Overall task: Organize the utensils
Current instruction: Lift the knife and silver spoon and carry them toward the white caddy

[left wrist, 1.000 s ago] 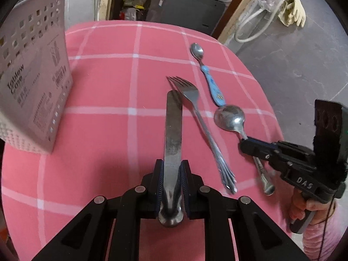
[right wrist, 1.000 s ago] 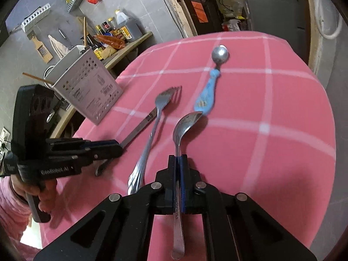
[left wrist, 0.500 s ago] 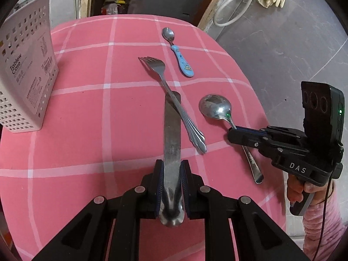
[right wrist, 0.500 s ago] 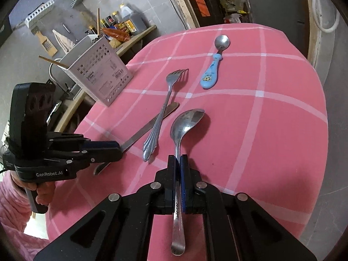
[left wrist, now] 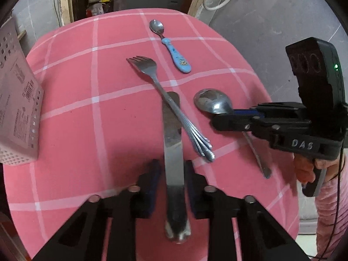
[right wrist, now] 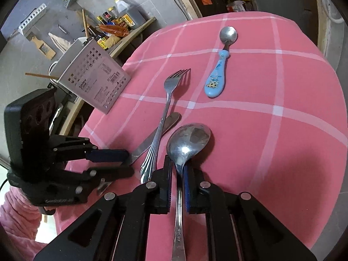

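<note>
Left gripper (left wrist: 173, 175): jaws standing apart either side of the table knife (left wrist: 173, 139), visible gap on both sides of the blade. Not clamping it. Knife lies flat on the pink checked tablecloth (left wrist: 91, 117), butt at 6 o'clock toward the camera, tip at 12.

Right gripper (right wrist: 178, 171): pads sit very close on the neck of the large steel spoon (right wrist: 187, 141), but I can't tell if they actually pinch it or have a hair of clearance. Spoon bowl points to 12 in that view, handle runs back under the gripper to 6. In the left view the same gripper (left wrist: 217, 119) comes in from 3 o'clock with the spoon bowl at its tip.

Fork (left wrist: 167, 106) lies diagonally, tines toward 11, handle end toward 5, crossing over the knife tip. Likely why the knife is taken from the butt: clear of the overlap.

Child's spoon with blue handle (left wrist: 171, 46) sits alone at 12 to 1 o'clock, well apart from the rest.

White perforated cutlery holder (right wrist: 93, 80) stands at 9 o'clock in the left view, 10 in the right, near the table edge. Presumably the destination, and nothing from this set looks to be in it yet.

Both tools are lined up along the handles, which makes sense for dropping pieces upright into the holder. Early stage, four pieces on the table.
</note>
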`<state>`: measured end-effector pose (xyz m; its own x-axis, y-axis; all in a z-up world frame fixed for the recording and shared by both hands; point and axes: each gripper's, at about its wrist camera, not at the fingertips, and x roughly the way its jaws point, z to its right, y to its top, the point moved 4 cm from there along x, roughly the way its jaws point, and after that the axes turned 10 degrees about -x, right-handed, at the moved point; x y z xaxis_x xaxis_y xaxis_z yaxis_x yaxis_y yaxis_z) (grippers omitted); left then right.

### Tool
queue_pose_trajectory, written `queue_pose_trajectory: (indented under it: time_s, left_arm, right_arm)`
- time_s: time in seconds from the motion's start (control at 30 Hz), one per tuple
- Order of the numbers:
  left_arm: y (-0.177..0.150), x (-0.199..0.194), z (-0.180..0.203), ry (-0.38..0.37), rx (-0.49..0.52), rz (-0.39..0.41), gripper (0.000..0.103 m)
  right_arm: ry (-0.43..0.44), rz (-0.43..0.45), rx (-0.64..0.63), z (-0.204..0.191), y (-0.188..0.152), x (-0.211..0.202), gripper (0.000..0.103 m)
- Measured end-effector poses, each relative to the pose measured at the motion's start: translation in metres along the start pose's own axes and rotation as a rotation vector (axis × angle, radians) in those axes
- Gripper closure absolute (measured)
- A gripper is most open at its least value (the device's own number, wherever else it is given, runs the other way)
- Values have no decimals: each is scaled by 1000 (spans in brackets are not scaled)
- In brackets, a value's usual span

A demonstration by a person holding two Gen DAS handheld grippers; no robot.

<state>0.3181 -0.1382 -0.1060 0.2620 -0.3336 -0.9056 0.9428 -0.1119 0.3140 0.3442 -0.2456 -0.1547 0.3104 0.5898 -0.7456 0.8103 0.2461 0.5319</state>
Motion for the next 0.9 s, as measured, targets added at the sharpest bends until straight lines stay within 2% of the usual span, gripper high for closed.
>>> queue_pose_trajectory:
  time_s: [0.13,0.23,0.37,0.57,0.73,0.9]
  left_arm:
    - [-1,0,-3,-15,10,-25,87]
    - [-1,-2,-7,-53,-34,-48,87]
    - [-9,-11,-26,-214,-173,-67,87]
    - [-37,-19,-30,-349,-225,-60,87]
    - [-56,-32,-15,-427,-178,25,87]
    - [-62,-44,0,-512,-136,129,87]
  right_arm:
    - [11,14,14,1,-4,-3,97]
    - [31,26,33,1,-7,-6,98]
    - [42,58,53,1,-14,-15,98]
    - [74,126,77,2,-23,-22,99]
    - [72,223,79,-2,-27,-33,101]
    - [14,336,34,-9,-27,-55,101]
